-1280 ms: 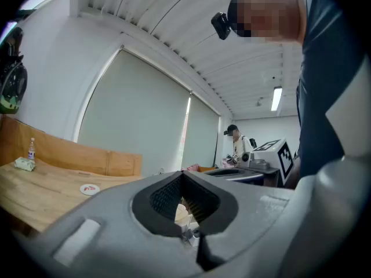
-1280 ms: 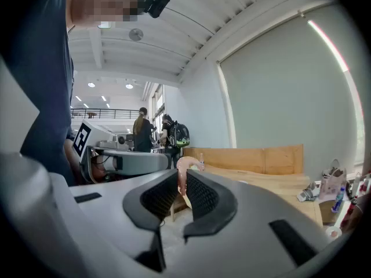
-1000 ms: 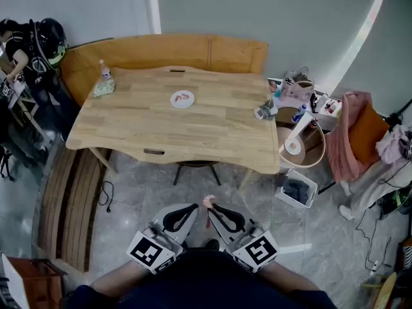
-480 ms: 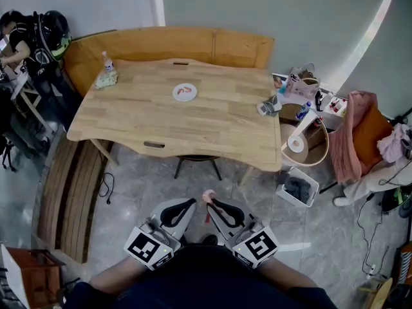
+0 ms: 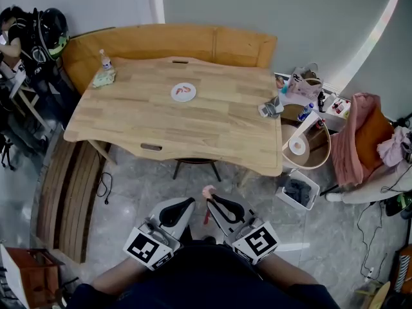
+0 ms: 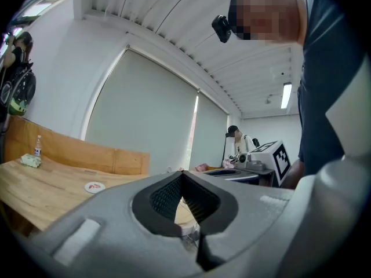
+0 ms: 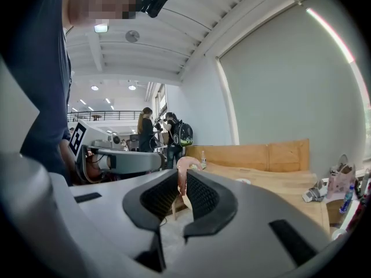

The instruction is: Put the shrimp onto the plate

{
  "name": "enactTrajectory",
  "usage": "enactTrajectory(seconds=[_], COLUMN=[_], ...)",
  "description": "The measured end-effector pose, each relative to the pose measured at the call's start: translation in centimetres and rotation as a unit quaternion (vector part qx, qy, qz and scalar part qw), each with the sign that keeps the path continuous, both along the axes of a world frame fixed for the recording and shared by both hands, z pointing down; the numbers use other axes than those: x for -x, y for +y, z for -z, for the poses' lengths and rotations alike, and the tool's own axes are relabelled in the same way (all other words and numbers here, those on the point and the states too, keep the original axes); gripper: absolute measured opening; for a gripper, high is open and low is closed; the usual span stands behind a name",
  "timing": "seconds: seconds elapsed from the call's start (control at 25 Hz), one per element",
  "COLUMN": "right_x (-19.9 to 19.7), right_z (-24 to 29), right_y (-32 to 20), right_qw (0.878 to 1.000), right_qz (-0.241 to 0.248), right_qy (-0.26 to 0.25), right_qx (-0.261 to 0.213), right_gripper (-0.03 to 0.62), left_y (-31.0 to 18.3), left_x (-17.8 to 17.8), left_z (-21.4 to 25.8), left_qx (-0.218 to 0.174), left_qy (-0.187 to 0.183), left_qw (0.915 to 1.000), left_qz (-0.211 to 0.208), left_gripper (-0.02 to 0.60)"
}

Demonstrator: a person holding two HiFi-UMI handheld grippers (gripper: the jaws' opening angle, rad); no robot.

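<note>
Holding a shrimp short of the table, both grippers low near the person's body.
Left gripper (image 5: 190,202) has its jaws closed together on nothing; just beside it, right gripper (image 5: 210,199) pinches a pink shrimp (image 5: 208,191) upright between its pads, one end curling above the tips. Both hover over the grey floor (image 5: 129,192), well apart from the wooden table (image 5: 212,134), where the white plate (image 5: 183,92) bears something red.

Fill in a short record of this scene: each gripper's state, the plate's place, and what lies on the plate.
right gripper: shut on a pink shrimp, over the floor, short of the table
left gripper: shut, nothing between its jaws
plate: on the table, apart from both grippers
on plate: a red item, too small to name
</note>
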State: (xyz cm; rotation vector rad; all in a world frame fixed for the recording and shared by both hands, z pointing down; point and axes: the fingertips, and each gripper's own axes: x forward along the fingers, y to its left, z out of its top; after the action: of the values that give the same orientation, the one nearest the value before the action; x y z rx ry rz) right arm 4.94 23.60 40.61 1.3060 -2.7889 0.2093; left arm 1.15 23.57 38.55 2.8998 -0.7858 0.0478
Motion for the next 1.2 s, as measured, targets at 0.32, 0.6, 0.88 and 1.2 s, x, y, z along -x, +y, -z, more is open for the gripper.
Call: enactTrajectory(seconds=[0.32,0.6,0.88,1.2], right_x=[1.0,2.5,4.4,6.2], right_z=[-0.2,-0.4,-0.5,0.3], right_y=[-7.5,-15.1,-22.3,-28.4], right_qw=[1.000,0.999,0.998,0.998], right_qz=[-0.019,-0.038,-0.058,-0.066], right_qy=[0.011,0.007,0.013,0.019], right_qx=[-0.001,0.004,0.015,0.010], right_gripper=[0.052,0.052,0.052,0.052], left_y=[-8.0,-15.6,-23.0,-28.4], left_x=[0.9,1.9,4.2,6.4], left_z=[-0.1,0.5,1.2,1.8], left_qx=[-0.003,-0.001,0.003,0.004], left_qy=[0.014,0.009,0.017,0.020], left_qw=[0.9998,0.9991,0.9981,0.9977], left_qz=[-0.014,-0.041,-0.058,-0.065], left_gripper=[-0.003,-0.003,-0.003,-0.003])
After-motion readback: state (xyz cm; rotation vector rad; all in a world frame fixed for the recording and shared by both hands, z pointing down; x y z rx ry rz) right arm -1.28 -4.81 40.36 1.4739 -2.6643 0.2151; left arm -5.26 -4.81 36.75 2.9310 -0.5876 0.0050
